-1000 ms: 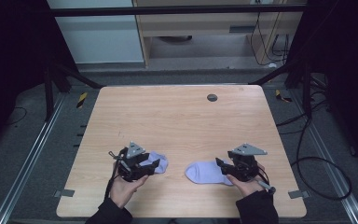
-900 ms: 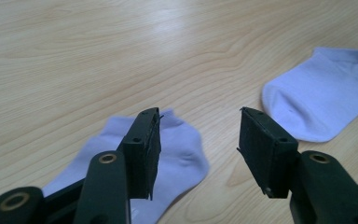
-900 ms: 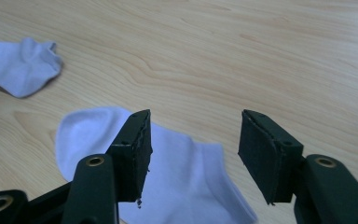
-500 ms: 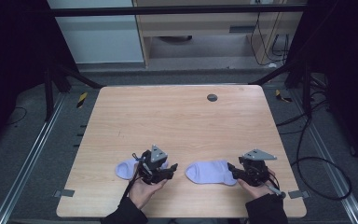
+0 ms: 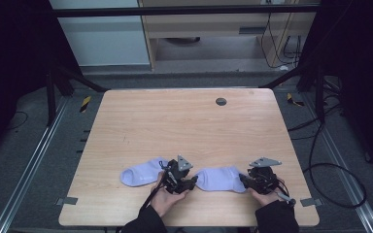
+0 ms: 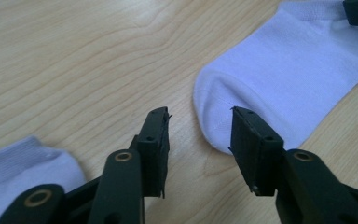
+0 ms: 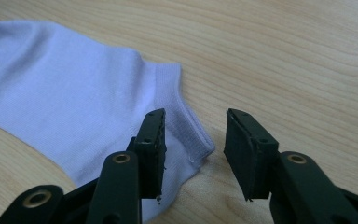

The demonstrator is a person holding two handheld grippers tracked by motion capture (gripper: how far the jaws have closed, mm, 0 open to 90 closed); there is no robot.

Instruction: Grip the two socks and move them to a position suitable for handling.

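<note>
Socks first: the right sock [image 5: 219, 178] lies flat near the table's [image 5: 184, 121] front edge, pale lilac, ribbed cuff toward my right gripper [image 7: 193, 140]. My left gripper [image 6: 199, 140] has let go of the left sock [image 5: 143, 172], left it behind and crossed to the right sock's toe. Both jaws stand wide, one at each end, so I judge a two-ended lift comes next.
</note>
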